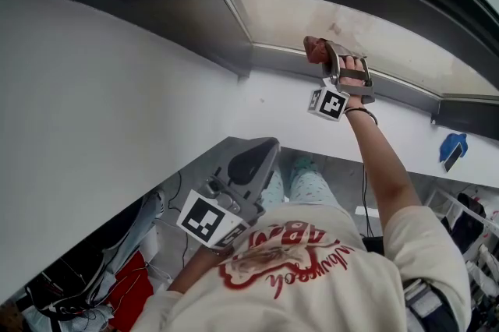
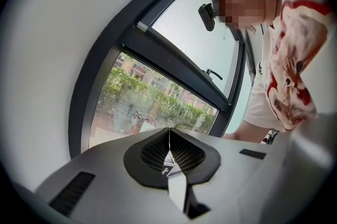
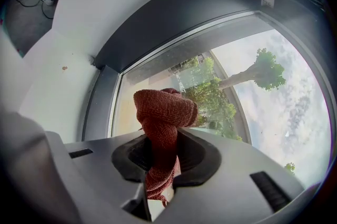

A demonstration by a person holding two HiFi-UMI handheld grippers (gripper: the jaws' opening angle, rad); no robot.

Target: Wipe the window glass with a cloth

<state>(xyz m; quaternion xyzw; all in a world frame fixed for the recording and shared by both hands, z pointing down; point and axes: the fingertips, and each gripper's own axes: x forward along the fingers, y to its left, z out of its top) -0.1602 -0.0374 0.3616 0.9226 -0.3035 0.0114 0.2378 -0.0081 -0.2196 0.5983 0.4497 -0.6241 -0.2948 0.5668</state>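
Your right arm (image 1: pixel 382 159) is stretched out nearly straight, away from your body and up to the window glass (image 1: pixel 374 34). Your hand wraps the handle of the right gripper (image 1: pixel 318 51), with its marker cube (image 1: pixel 329 103) hanging just below your wrist. That gripper's jaws are clamped on the red cloth (image 3: pixel 163 112). A thick folded wad of it stands out beyond the jaw tips and a short tail hangs back between them. The wad sits at the pane's lower corner, close to the dark frame (image 3: pixel 158 23); you cannot tell from these views whether it actually presses on the glass. Your left arm is bent and kept low, close to your chest, holding the left gripper (image 2: pixel 169 150) in front of your shirt (image 1: pixel 312 268) and aimed toward the white wall (image 1: pixel 93 104). Its jaws are closed together with nothing between them.
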